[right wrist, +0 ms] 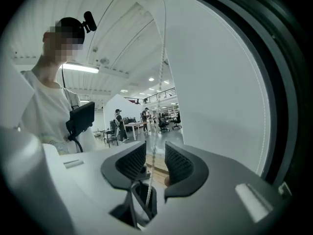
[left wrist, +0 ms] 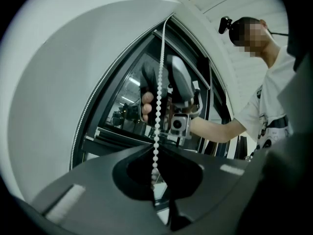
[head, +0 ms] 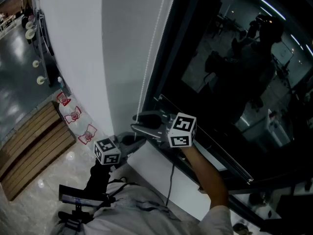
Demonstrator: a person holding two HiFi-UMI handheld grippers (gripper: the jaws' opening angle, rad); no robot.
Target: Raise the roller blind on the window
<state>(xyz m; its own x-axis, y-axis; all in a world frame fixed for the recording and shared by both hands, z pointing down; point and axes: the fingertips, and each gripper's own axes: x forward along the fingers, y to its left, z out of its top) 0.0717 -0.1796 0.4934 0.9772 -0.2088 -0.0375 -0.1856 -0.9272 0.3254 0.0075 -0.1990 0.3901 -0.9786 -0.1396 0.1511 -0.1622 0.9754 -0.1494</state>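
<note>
A white bead chain [head: 151,58] hangs down the left edge of the dark window [head: 234,72], next to a white wall. My left gripper [head: 128,142] is the lower one. In the left gripper view the chain [left wrist: 157,111] drops into its jaws [left wrist: 159,180], which are shut on it. My right gripper [head: 139,122] sits just above it at the chain. In the right gripper view the chain [right wrist: 159,82] passes between the two ribbed pads [right wrist: 133,161] without touching them, so that gripper [right wrist: 155,163] is open. The glass shows uncovered as far as the head view reaches.
The white sill [head: 161,175] runs below the window frame. A slatted wooden bench [head: 29,141] lies on the floor at the left. A small screen on a stand [head: 78,199] is by the person's legs. The person's forearm [head: 208,175] reaches along the sill.
</note>
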